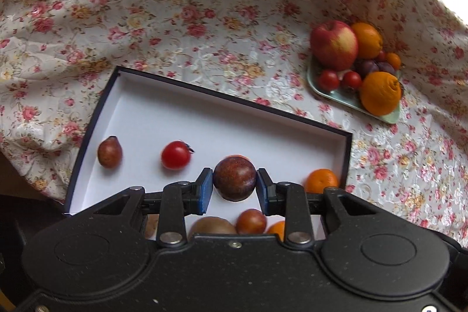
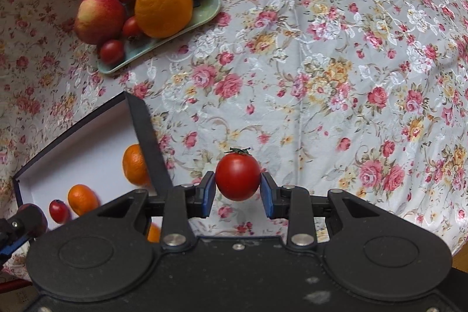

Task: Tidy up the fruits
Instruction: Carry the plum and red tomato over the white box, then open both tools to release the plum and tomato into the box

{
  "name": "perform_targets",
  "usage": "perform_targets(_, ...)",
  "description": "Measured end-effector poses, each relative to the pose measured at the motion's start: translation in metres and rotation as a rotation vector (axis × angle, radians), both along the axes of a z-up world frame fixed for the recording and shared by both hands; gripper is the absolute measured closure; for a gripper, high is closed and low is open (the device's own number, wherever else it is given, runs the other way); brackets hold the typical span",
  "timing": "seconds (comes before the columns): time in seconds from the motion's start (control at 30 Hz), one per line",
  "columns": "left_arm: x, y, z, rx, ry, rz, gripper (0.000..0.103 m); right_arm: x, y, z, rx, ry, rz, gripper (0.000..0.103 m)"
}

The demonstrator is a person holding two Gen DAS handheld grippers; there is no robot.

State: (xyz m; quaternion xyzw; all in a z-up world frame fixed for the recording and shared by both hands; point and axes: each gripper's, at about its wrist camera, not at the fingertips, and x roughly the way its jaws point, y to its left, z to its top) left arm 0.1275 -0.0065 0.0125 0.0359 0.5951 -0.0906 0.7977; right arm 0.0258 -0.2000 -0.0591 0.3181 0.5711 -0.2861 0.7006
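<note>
My left gripper (image 1: pixel 234 186) is shut on a dark red plum (image 1: pixel 235 178), held over the white inside of a dark-rimmed box (image 1: pixel 204 113). In the box lie a brownish plum (image 1: pixel 109 152), a red tomato (image 1: pixel 175 154), a small orange (image 1: pixel 321 181) and a few more fruits partly hidden behind the gripper. My right gripper (image 2: pixel 237 192) is shut on a red tomato (image 2: pixel 237 176) with a green stem, held above the floral cloth just right of the box (image 2: pixel 146 142). A green tray (image 2: pixel 204 10) at the upper left holds an apple (image 2: pixel 99 17), oranges, plums and small tomatoes.
A floral tablecloth (image 2: pixel 336 78) covers the whole surface and rises in folds at the back. The green tray (image 1: pixel 348 101) with its pile of fruit sits beyond the box's far right corner. The left gripper's tip (image 2: pixel 17 224) shows at the right wrist view's lower left.
</note>
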Motion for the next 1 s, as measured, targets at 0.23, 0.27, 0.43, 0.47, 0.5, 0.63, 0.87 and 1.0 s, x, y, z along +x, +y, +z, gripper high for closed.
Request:
perform_targets(0.23, 0.015, 0.041, -0.012, 0.001, 0.035, 0.076, 0.063, 0.030, 0.041, 0.014, -0.020, -0.052, 0.080, 0.070)
perform_targets(0.27, 0.016, 0.044, -0.012, 0.000, 0.037, 0.080, 0.063, 0.035, 0.047, 0.014, -0.020, -0.049, 0.091, 0.070)
perform_targets(0.43, 0.021, 0.055, -0.016, -0.006, 0.051, 0.104, 0.063, 0.062, 0.070, 0.010, 0.001, -0.011, 0.128, 0.069)
perform_targets(0.47, 0.022, 0.057, -0.017, -0.012, 0.058, 0.109, 0.063, 0.067, 0.074, 0.010, 0.000, -0.007, 0.139, 0.069)
perform_targets(0.5, 0.023, 0.057, -0.017, -0.017, 0.063, 0.110, 0.063, 0.073, 0.080, 0.012, -0.006, -0.003, 0.152, 0.069)
perform_targets(0.63, 0.024, 0.057, -0.019, -0.030, 0.083, 0.100, 0.063, 0.091, 0.093, 0.019, -0.033, 0.006, 0.197, 0.068)
perform_targets(0.87, 0.023, 0.054, -0.020, -0.042, 0.104, 0.090, 0.062, 0.103, 0.100, 0.035, -0.048, -0.014, 0.236, 0.068)
perform_targets(1.0, 0.021, 0.051, -0.020, -0.050, 0.109, 0.081, 0.062, 0.103, 0.102, 0.044, -0.085, -0.034, 0.262, 0.068)
